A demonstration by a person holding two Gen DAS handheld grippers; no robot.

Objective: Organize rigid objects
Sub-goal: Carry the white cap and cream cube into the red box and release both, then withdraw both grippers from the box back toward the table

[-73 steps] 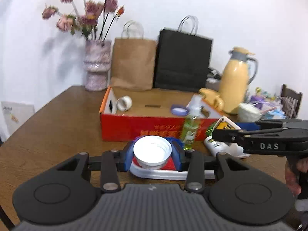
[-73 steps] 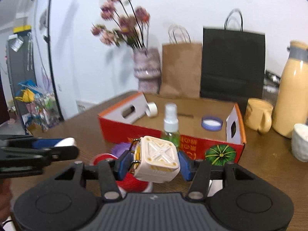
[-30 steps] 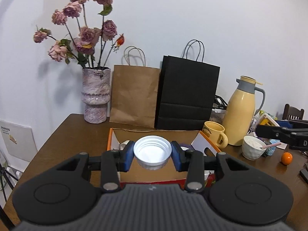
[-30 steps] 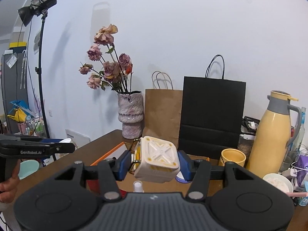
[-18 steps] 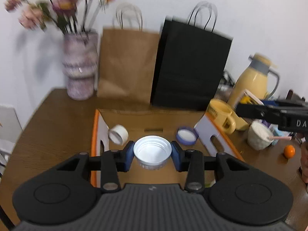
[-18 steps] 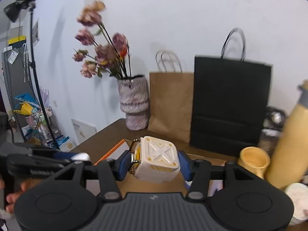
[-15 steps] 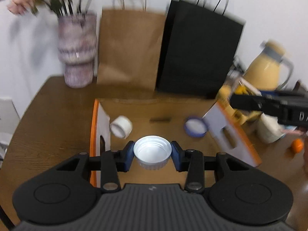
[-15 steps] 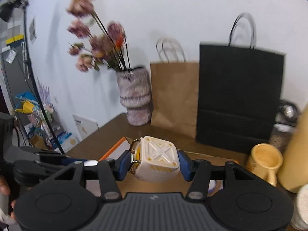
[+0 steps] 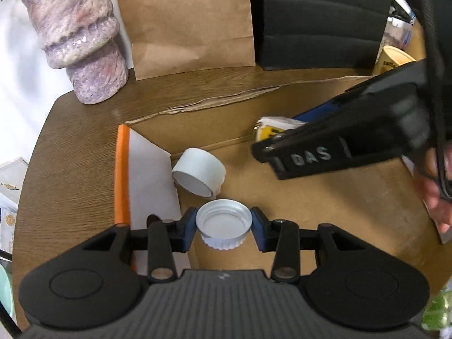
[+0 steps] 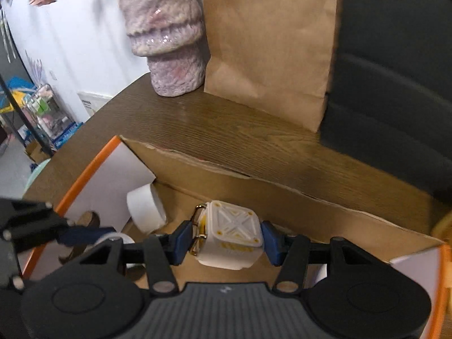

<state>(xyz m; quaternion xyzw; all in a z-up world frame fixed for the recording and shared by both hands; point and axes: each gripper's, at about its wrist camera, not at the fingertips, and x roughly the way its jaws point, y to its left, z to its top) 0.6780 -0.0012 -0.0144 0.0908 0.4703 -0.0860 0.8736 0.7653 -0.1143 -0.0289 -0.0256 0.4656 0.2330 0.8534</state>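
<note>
Left wrist view: left gripper [image 9: 223,227] clamps white cap [image 9: 223,224] over cardboard box [image 9: 325,206]; tape roll [image 9: 199,172] already inside. Right gripper [image 10: 225,238] grips white cube [image 10: 231,234] above box, both unreleased.

White cap [image 9: 223,221], orange-edged box [image 9: 121,169]

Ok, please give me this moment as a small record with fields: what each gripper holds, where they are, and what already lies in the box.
left gripper: shut on white bottle cap, over the box floor
right gripper: shut on white cube, over the box
cardboard box: open, orange rim
already in box: white tape roll, on its side near the left wall
behind box: vase, brown paper bag
</note>
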